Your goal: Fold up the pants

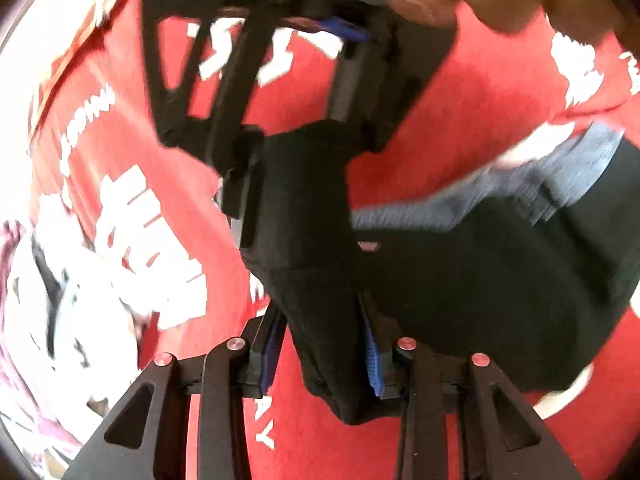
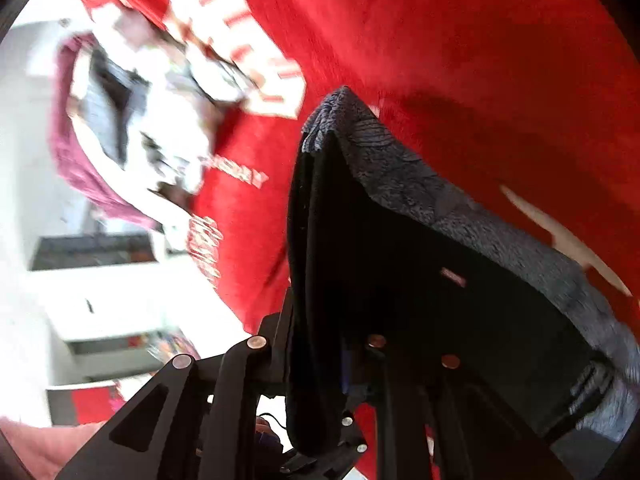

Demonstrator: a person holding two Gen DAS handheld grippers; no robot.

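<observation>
Item: black pants (image 1: 472, 280) with a grey heathered waistband (image 1: 460, 204), lifted off a red cloth (image 1: 420, 112) printed with white lettering and held between two grippers. Left gripper (image 1: 324, 344): blue pads (image 1: 372, 356) pressed on either side of a bunched fold of the black fabric, which fills the gap between them and hangs below; jaws clamped on the pants. Right gripper (image 2: 320, 364): fabric draped over and between its fingers, hiding the pads almost wholly, a sliver of blue showing behind the cloth; it grips the pants, seen also in the left wrist view, where the same gripper (image 1: 288, 148) meets the fabric from above. Pants in the right wrist view (image 2: 420, 280): black body, waistband (image 2: 440, 196) running along the upper edge, a small pink tag (image 2: 452, 276) on the black part, its writing too small to read. Partly hidden or unclear: both views are motion-blurred; legs of the pants are cut off at the frame edges; a person's fingers (image 1: 420, 0) intrude at the top of the left wrist view. Lettering on the red cloth (image 2: 460, 40): mostly illegible; the letters "AY" (image 1: 266, 428) can be made out. Also present: a heap of pink and white garments (image 2: 116, 120), blurred, beside the red cloth.
</observation>
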